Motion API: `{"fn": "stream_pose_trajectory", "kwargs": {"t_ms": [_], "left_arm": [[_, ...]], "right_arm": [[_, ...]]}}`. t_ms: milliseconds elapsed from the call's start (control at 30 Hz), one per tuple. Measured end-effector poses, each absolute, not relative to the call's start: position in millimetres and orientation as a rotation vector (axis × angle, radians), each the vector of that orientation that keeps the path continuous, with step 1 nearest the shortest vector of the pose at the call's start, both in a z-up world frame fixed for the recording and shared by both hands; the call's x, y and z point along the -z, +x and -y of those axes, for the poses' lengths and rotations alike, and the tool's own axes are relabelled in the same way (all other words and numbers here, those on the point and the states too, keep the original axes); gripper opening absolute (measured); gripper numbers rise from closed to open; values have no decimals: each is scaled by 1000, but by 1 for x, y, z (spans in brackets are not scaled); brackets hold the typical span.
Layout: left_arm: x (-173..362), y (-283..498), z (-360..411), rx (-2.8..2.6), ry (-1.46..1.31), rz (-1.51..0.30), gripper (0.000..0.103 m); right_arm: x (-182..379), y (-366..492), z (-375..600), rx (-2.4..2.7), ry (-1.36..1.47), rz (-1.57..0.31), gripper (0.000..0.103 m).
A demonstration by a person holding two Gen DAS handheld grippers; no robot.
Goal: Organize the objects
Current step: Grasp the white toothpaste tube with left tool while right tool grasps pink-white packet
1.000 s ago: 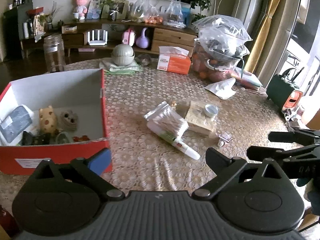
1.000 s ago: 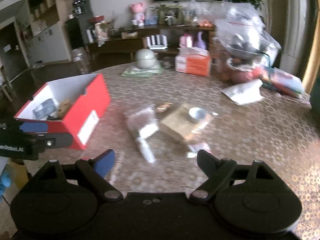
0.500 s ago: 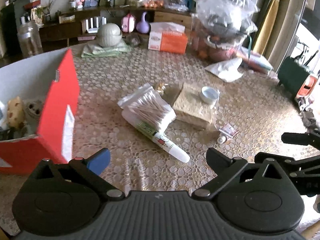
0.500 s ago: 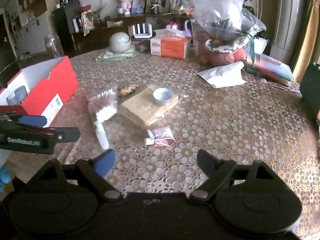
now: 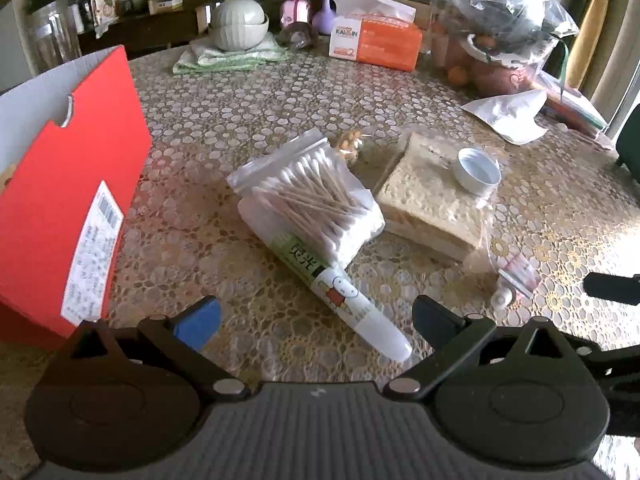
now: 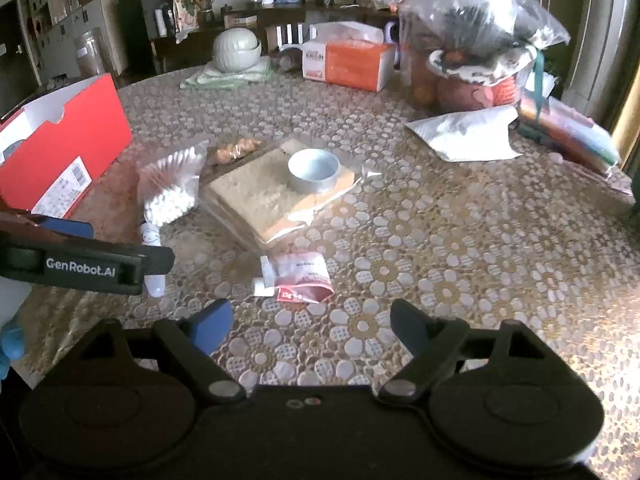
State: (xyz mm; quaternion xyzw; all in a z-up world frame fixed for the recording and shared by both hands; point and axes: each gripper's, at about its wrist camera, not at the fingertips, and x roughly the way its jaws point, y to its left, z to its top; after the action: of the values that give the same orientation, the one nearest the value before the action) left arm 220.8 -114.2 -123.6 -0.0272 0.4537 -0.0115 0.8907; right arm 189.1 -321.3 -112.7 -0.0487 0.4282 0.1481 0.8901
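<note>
Left claw [image 5: 316, 320] gaping over white tube [image 5: 340, 288] — nothing gripped.

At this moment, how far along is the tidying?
Done: hard to tell; the red box stands open at the table's left, its contents barely visible. In hand: nothing. Both the left gripper and right gripper are open and empty, the right's jaws having just narrowed slightly. Left: the cotton swabs, tube, bread bag with the tin cup on it, and red sachet lie loose.
</note>
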Motion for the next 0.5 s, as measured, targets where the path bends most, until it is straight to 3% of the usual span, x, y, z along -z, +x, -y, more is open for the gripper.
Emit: {"fn": "stream_pose_trajectory", "kwargs": {"t_ms": [367, 433, 500], "left_arm": [[131, 232, 113, -4, -50, -950, 97], [131, 232, 113, -12, -44, -945, 93], [130, 231, 115, -22, -18, -939, 80]], "right_arm": [[125, 208, 312, -335, -93, -905, 68], [126, 208, 309, -333, -105, -898, 67], [126, 208, 305, -325, -116, -894, 67]]}}
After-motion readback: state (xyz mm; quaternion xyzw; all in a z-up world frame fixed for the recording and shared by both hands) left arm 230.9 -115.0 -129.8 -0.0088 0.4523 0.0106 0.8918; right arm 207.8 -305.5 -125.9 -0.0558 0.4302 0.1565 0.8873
